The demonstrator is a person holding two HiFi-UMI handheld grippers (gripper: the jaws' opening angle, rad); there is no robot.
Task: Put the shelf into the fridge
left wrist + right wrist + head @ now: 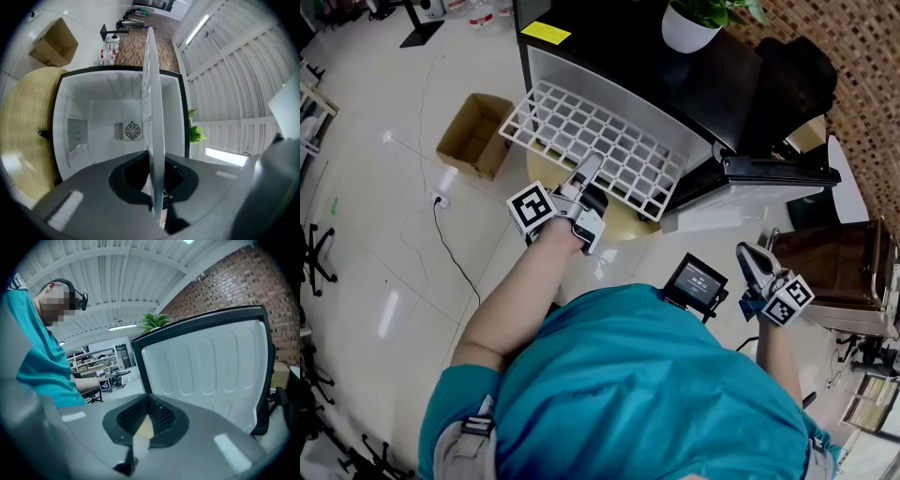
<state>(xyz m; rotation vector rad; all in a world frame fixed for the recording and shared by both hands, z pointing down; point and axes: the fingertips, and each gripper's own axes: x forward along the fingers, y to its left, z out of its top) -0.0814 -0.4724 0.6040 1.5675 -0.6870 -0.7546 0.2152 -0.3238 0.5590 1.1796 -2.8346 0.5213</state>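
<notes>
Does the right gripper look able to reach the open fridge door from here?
Probably yes: the right gripper hangs empty beside the fridge door, with nothing between them in its view.

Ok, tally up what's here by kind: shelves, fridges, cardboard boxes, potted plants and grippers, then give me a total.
Shelf: 1
Fridge: 1
Cardboard box: 1
Potted plant: 1
Grippers: 2, left gripper and right gripper
Total: 6
</notes>
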